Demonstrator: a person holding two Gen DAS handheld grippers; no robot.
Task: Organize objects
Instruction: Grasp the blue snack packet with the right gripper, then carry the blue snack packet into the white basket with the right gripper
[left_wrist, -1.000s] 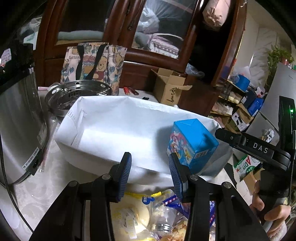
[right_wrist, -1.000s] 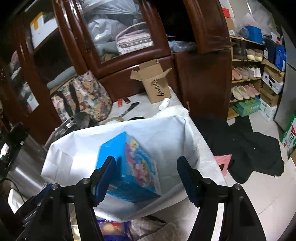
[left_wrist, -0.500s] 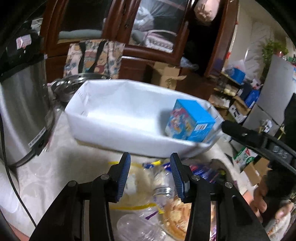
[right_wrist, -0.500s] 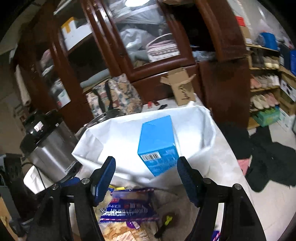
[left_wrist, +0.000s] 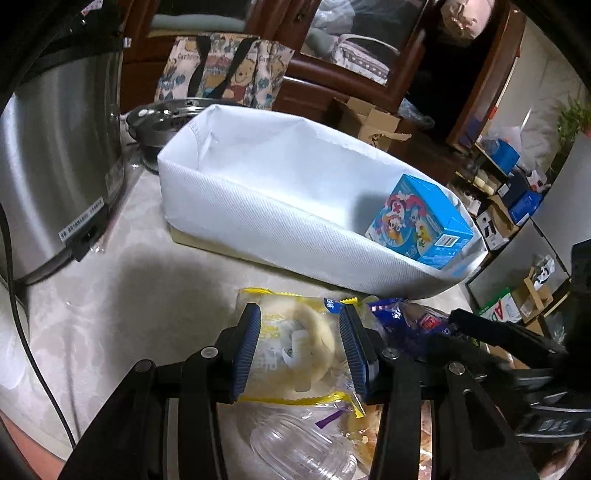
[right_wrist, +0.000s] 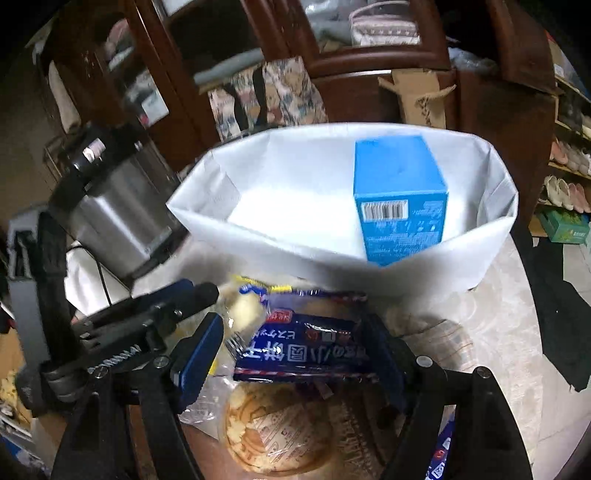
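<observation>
Stainless steel fills the far left of the left wrist view: a tall cooker (left_wrist: 55, 155), its top cut off by the frame, with a black cord trailing down the pale bench (left_wrist: 122, 295). Behind it a metal pot (left_wrist: 162, 122) is half hidden by the white fabric bin (left_wrist: 258, 218). Inside the bin, at its right end, stands a blue carton (left_wrist: 421, 225), tilted in this view; the right wrist view shows only its plain top and barcode side.

In front of the bin lies a heap of snack packets. The left tool (left_wrist: 301, 343) hangs over a yellow-trimmed bread bag (left_wrist: 295, 339), jaws set narrowly on either side of it; whether the pads press on it cannot be told. A clear plastic tub (left_wrist: 295, 450) below is partly covered.

The right tool (right_wrist: 295, 354) has just been opening; its jaws stand wide around a dark blue biscuit packet (right_wrist: 306, 350), not pressing it, the right pad blurred. A round cracker pack (right_wrist: 277, 432) lies beneath.
</observation>
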